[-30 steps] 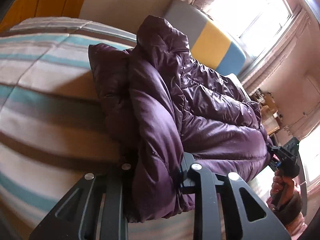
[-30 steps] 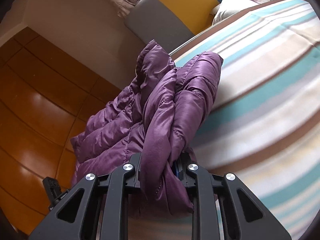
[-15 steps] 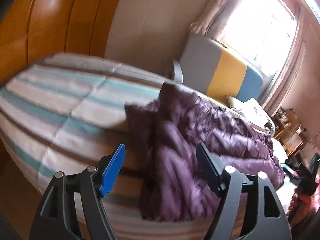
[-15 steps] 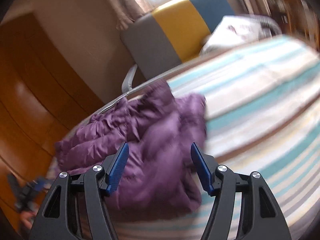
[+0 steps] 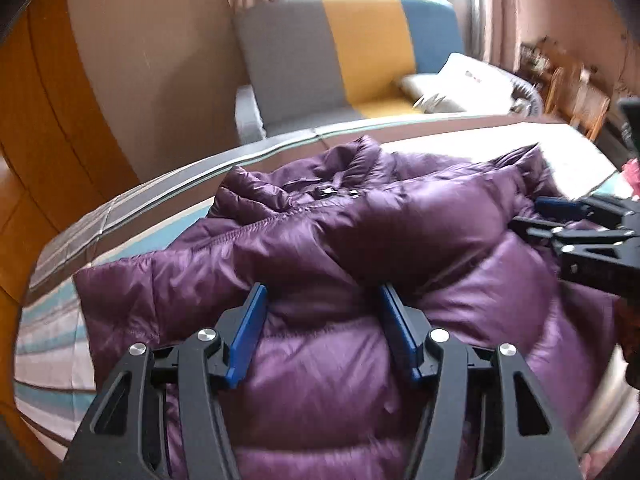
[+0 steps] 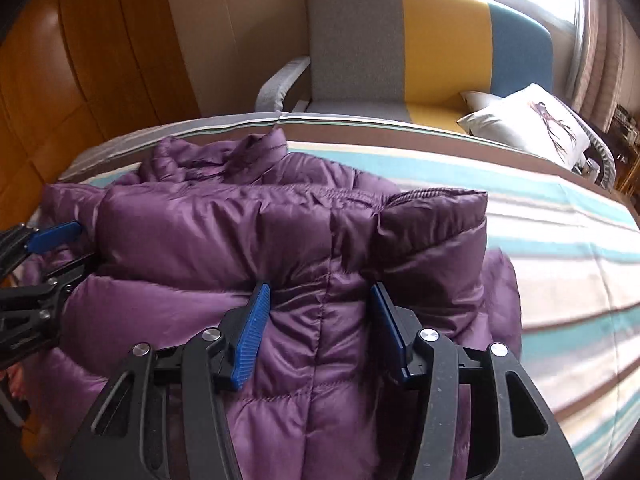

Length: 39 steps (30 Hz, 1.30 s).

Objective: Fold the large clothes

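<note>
A purple down jacket (image 5: pixel 400 216) lies folded in a thick bundle on the striped bed, collar toward the far edge. My left gripper (image 5: pixel 322 292) hangs over its near left part. Its jaws are closing, and a puffy ridge of the jacket sits between the blue pads without being pinched. My right gripper (image 6: pixel 319 288) stands the same way over the jacket (image 6: pixel 200 216) near its right end, jaws closing around a quilted fold. Each view also shows the other tool at its side edge: the right gripper (image 5: pixel 528 214) and the left gripper (image 6: pixel 76 246).
The striped bed cover (image 6: pixel 540 240) stretches to the right of the jacket. Behind the bed stands a grey, yellow and blue armchair (image 6: pixel 400 48) with a white pillow (image 6: pixel 532 124). Wooden wardrobe panels (image 5: pixel 40 100) fill the left, and wooden furniture (image 5: pixel 576 92) stands at the far right.
Both grippers were shut on hanging folds of the jacket. They let go, rolled upright and swung across the jacket, which now lies on the bed. The jaws are narrower than half a second ago.
</note>
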Tool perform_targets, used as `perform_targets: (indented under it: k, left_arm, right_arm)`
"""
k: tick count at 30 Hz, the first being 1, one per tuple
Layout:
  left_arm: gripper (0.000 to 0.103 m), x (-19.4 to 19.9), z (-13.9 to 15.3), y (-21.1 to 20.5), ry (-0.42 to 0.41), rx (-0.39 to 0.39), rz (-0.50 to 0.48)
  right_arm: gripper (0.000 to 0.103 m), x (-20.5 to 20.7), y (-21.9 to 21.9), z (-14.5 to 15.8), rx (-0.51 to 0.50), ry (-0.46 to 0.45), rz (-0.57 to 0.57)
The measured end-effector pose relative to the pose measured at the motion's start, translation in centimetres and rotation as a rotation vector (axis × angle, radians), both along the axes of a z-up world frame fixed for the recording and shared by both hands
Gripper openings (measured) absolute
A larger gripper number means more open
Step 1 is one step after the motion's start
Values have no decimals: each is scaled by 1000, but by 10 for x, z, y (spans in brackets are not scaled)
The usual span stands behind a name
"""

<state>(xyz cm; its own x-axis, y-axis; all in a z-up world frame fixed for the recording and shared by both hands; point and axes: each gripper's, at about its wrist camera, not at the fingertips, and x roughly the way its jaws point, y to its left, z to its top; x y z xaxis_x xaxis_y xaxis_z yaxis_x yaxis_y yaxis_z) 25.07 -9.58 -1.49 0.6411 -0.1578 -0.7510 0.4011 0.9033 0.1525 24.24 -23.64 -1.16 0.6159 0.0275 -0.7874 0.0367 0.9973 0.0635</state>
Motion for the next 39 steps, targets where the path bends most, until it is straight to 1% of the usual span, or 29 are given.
perform_targets:
  k: [2, 4, 5, 6, 7, 9, 10, 12, 16, 18, 20, 22, 23, 24, 27, 28, 30, 31, 32, 33, 35, 36, 37, 39]
  left_arm:
    - [60, 15, -4, 2, -13, 11, 38]
    - [67, 27, -10, 6, -11, -4, 61]
    - [73, 33, -14, 11, -5, -26, 82]
    - [77, 37, -18, 15, 9, -54, 96]
    - [78, 44, -23, 24, 39, -110, 111]
    - [79, 50, -31, 34, 62, -179, 123]
    - [79, 50, -35, 38, 62, -205, 127]
    - [79, 44, -41, 39, 39, -228, 134]
    - [79, 36, -45, 41, 17, -233, 143]
    - [79, 36, -45, 39, 17, -236, 144]
    - [80, 37, -42, 38, 28, -232, 145]
    - [84, 36, -36, 40, 50, -229, 154]
    - [89, 35, -30, 44, 57, -237, 165]
    - [91, 33, -24, 49, 54, -252, 186]
    - [94, 34, -10, 66, 21, -272, 269]
    - [95, 35, -8, 70, 14, -264, 291]
    - [95, 40, -6, 82, -3, -225, 345]
    - [95, 42, -7, 87, -6, -212, 359]
    - [95, 44, -8, 92, -9, -194, 374]
    - [95, 45, -11, 98, -14, -166, 393]
    - [98, 48, -19, 106, -11, -134, 416]
    - [101, 48, -25, 109, -3, -126, 422]
    - [101, 50, -35, 113, 20, -144, 422]
    - [101, 49, -43, 122, 30, -215, 424]
  right_arm:
    - [52, 12, 3, -6, 26, -4, -7]
    - [52, 19, -5, -15, 59, -8, -19]
    - [52, 24, -9, -20, 75, -12, -28]
    - [52, 26, -12, -24, 88, -18, -37]
    - [52, 29, -13, -26, 97, -25, -42]
    - [52, 32, -13, -33, 104, -49, -55]
    - [52, 34, -11, -35, 98, -59, -57]
    - [52, 34, -8, -40, 81, -79, -58]
    - [52, 32, -13, -41, 113, -94, -57]
    - [52, 32, -11, -41, 108, -95, -58]
    - [53, 33, -8, -35, 83, -77, -57]
    - [54, 31, -4, -26, 58, -64, -56]
    - [54, 28, -1, -20, 59, -68, -56]
    - [54, 24, 2, -12, 60, -87, -61]
    - [54, 22, 17, 4, 69, -109, -51]
    - [54, 24, 26, 8, 66, -108, -37]
    - [54, 31, 46, 11, 31, -106, 2]
    - [54, 34, 54, 10, 14, -106, 21]
    - [59, 38, 62, 9, -7, -104, 42]
    - [62, 43, 69, 5, -30, -102, 57]
    - [62, 49, 76, -3, -64, -89, 68]
    - [62, 52, 78, -9, -71, -82, 70]
    - [62, 53, 79, -15, -67, -75, 67]
    - [62, 54, 79, -23, -65, -77, 54]
